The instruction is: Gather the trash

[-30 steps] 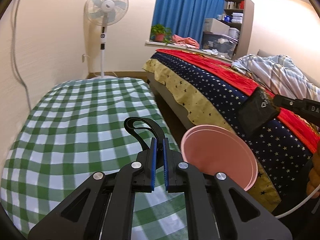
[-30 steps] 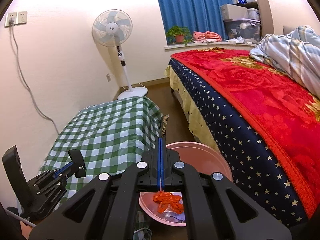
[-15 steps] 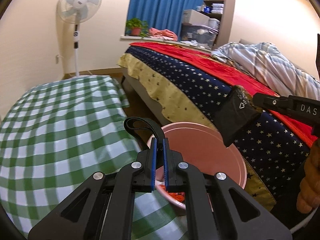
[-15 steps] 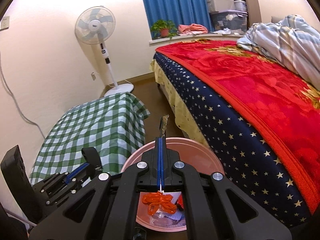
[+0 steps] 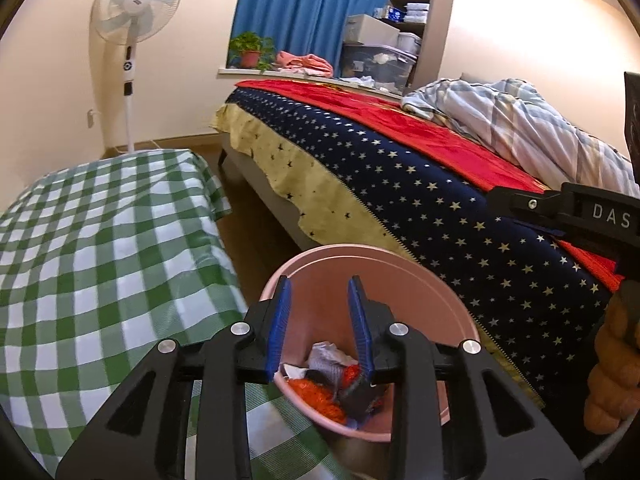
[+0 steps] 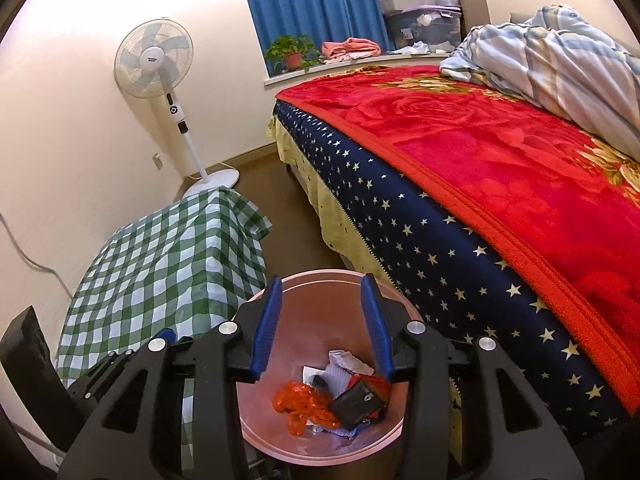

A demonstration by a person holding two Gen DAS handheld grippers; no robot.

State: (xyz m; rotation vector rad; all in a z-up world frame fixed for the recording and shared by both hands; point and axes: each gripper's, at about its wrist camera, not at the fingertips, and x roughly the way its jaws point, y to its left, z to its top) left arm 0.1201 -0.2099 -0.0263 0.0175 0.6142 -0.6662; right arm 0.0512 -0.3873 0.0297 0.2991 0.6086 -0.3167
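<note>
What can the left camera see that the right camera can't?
Only the left wrist view shows a bookshelf in the far corner and a hand holding the right gripper's handle.

Only the right wrist view shows the fan's round base, a grey cable on the wall, and a dark packet lying flat on the trash.

Both show the pink bin with orange trash inside, the green checked cloth, the bed's red blanket, the blue curtain and a potted plant. Each gripper's jaws are opening over the bin, with nothing between them.
</note>
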